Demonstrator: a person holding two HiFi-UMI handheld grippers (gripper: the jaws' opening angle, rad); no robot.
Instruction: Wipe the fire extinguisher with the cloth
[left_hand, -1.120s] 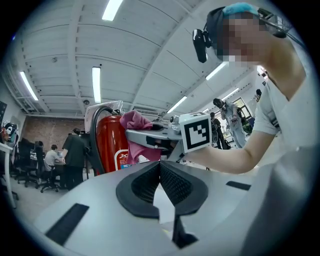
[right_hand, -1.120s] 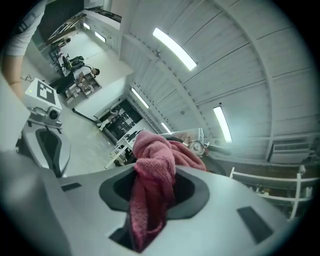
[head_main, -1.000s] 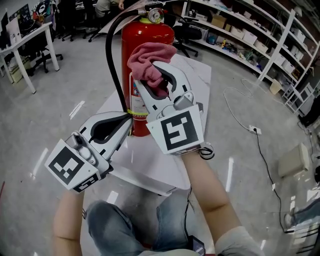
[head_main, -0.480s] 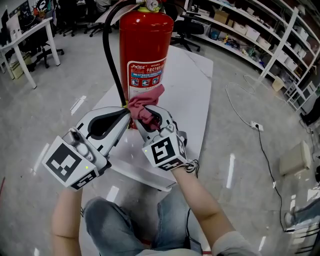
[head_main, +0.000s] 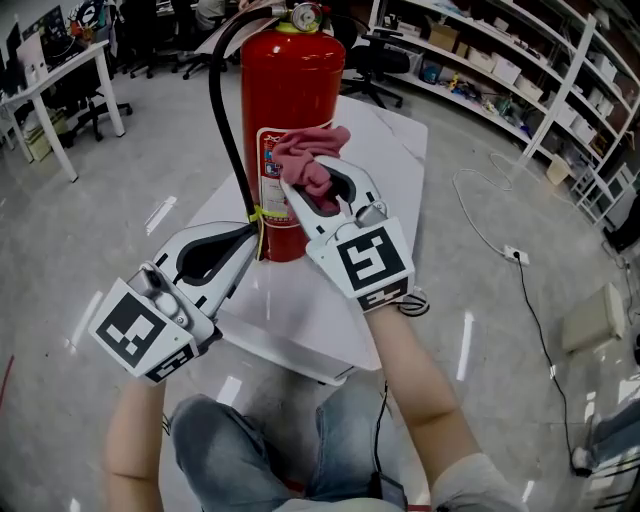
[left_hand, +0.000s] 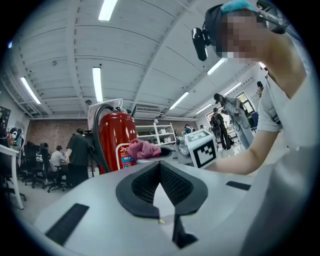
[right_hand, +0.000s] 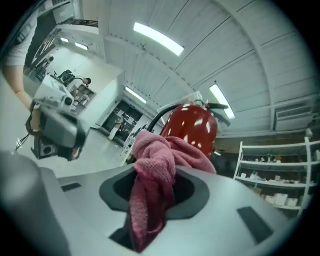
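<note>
Grey left tongs (head_main: 250, 232) are sitting shut on nothing beside the hose (head_main: 225, 130), low on the red fire extinguisher (head_main: 290, 90), which is standing upright on the white table (head_main: 395, 170). Further right, the right tongs (head_main: 318, 185) are clamping the pink cloth (head_main: 310, 160) and pressing it against the near-side label (head_main: 272, 190). Wiping seems to be under way, with the top and far side likely remaining.

Red fire extinguisher (head_main: 290, 90) with black hose (head_main: 222, 120) and white, red and blue label. Pink cloth (head_main: 312, 165). White bench (head_main: 390, 170). Pale grey left claw (head_main: 252, 232) and right claw (head_main: 315, 177), black-padded, black-and-white square markers.
</note>
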